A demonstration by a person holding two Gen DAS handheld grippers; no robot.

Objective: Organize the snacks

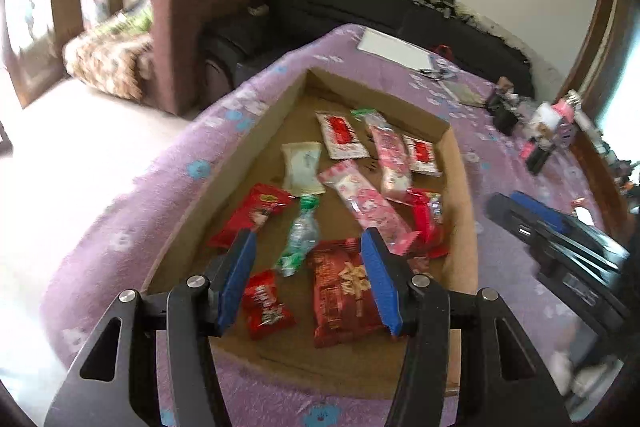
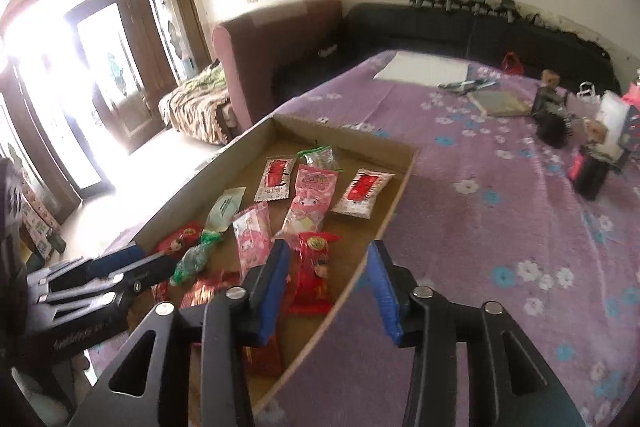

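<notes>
My left gripper (image 1: 308, 259) over the cardboard tray (image 1: 456, 163) on the purple-clothed desk (image 1: 132, 203), jaws apart and empty, red and pink snacks (image 1: 340, 291) scattered inside, my right gripper (image 2: 328, 267) above the tray's edge, jaws apart, holding nothing

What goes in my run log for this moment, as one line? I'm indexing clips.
stage: organizing snacks | left gripper: open, empty, over cardboard tray | right gripper: open, empty, at tray's edge | snacks: loose in tray
</notes>
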